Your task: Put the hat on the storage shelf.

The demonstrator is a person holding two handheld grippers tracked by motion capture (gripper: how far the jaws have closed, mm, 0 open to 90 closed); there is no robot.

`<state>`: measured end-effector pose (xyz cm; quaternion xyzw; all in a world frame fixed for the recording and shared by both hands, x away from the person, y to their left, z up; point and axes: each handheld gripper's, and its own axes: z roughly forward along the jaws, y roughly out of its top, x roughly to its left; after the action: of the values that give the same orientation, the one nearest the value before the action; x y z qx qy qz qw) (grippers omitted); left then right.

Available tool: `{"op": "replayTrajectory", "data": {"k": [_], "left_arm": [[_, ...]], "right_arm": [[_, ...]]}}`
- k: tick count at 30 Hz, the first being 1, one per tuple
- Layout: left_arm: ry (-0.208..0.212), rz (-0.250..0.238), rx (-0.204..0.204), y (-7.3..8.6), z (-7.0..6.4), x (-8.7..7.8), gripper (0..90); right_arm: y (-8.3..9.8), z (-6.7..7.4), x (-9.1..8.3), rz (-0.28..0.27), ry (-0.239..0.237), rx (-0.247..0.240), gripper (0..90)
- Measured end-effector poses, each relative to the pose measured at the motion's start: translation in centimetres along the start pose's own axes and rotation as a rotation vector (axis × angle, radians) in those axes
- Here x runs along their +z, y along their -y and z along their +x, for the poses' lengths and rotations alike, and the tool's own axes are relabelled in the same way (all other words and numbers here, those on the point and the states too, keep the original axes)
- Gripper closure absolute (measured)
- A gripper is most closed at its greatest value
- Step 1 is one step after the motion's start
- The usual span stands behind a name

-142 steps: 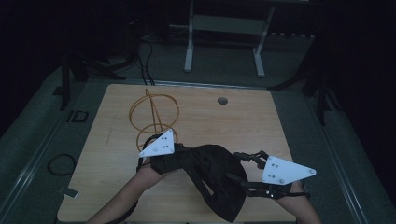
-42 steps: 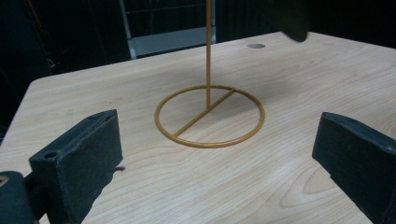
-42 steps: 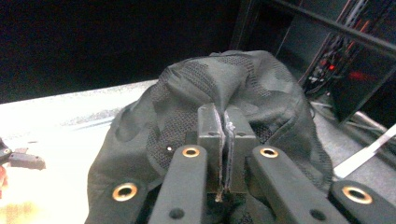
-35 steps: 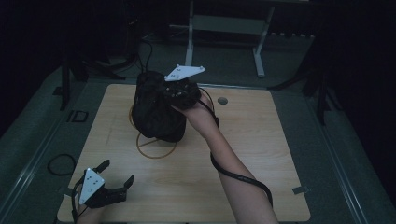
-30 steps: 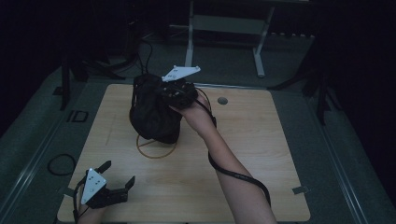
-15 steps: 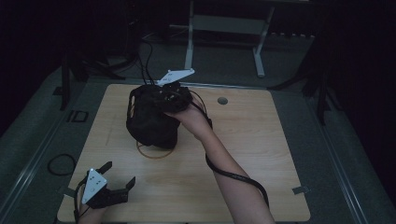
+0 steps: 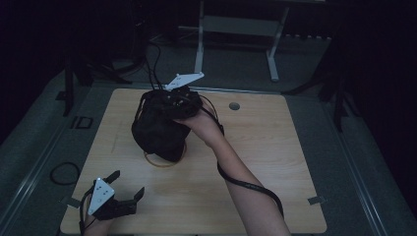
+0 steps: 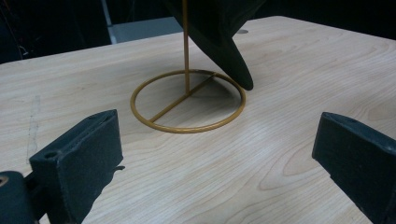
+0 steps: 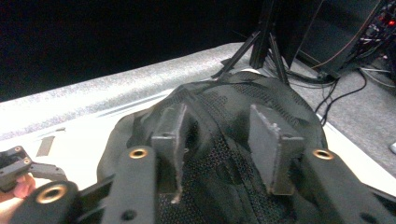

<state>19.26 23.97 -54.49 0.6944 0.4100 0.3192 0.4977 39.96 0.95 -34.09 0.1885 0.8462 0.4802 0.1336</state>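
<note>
Cap (image 7: 160,129) lower (one stand (image 7: 164,160))

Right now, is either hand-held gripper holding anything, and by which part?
Nothing is held. The right hand-held gripper has just been opening over the cap crown, pads apart; the left hand-held gripper is open.

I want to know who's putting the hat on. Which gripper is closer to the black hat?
Right. The right gripper sits on top of the black hat, jaws just opening. The left gripper waits at the table's near corner.
</note>
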Motion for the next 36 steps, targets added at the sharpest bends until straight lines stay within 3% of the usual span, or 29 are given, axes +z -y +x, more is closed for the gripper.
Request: {"op": "replayTrajectory", "data": {"k": [7, 11, 13, 15, 17, 19, 26, 36], "left_arm": [[-0.002, -0.003, -0.008, 0.1, 0.1, 0.0, 2.0], [-0.005, 0.002, -0.015, 0.1, 0.1, 0.1, 2.0], [-0.007, 0.002, -0.013, 0.1, 0.1, 0.1, 2.0], [-0.009, 0.004, -0.014, 0.2, 0.1, 0.2, 2.0], [-0.009, 0.008, -0.014, 0.2, 0.1, 0.2, 2.0], [-0.01, 0.013, -0.014, 0.2, 0.1, 0.2, 2.0], [-0.007, 0.022, -0.029, 0.3, 0.2, 0.4, 2.0], [-0.005, 0.033, -0.025, 0.5, 0.1, 0.5, 2.0]], "right_arm": [[0.1, -0.2, -0.5, -0.012, 0.007, 0.017, 44.4], [0.2, -0.4, -1.2, -0.039, 0.01, 0.017, 32.0], [0.3, -0.4, -1.6, -0.064, -0.032, 0.026, 27.8], [0.5, -0.4, -2.0, -0.069, -0.064, 0.026, 17.6], [0.8, -0.2, -2.5, -0.094, -0.039, 0.029, 17.3], [1.3, -0.3, -3.0, -0.108, -0.054, 0.034, 12.1], [3.5, -0.5, -4.5, -0.117, -0.113, 0.044, 12.5], [7.5, -0.4, -6.5, -0.114, -0.109, 0.014, 12.8]]}}
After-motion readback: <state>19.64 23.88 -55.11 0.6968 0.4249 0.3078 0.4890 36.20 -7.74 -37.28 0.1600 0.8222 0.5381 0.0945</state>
